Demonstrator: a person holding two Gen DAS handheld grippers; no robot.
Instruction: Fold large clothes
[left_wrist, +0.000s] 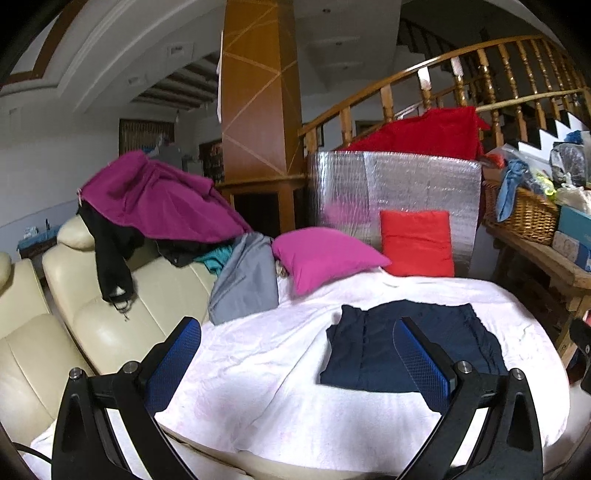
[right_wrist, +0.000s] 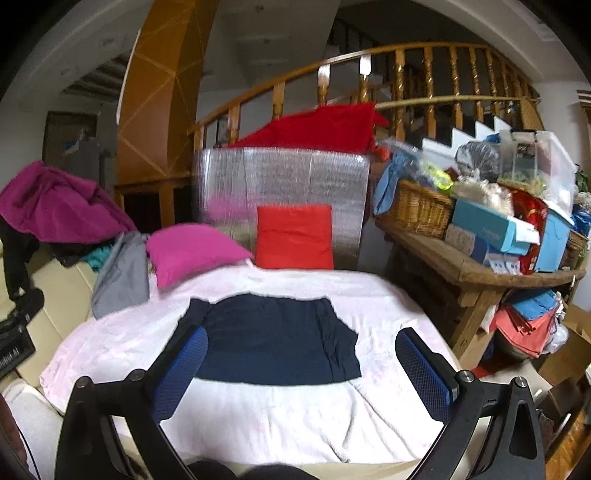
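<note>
A folded navy blue garment (left_wrist: 373, 350) lies flat on the white blanket (left_wrist: 258, 369) over the sofa; it also shows in the right wrist view (right_wrist: 273, 339). My left gripper (left_wrist: 297, 328) is open and empty, held above the blanket to the left of the garment. My right gripper (right_wrist: 301, 338) is open and empty, held above the near edge of the garment. A pile of unfolded clothes, with a magenta garment (left_wrist: 155, 195) on top and a grey one (left_wrist: 247, 280) beside it, sits on the sofa back at left.
A magenta pillow (left_wrist: 325, 258) and a red pillow (left_wrist: 417, 243) lean against a silver foil board (left_wrist: 399, 181). A cluttered wooden bench (right_wrist: 480, 266) with a wicker basket (right_wrist: 417, 206) stands to the right. The cream leather sofa (left_wrist: 55, 314) extends left.
</note>
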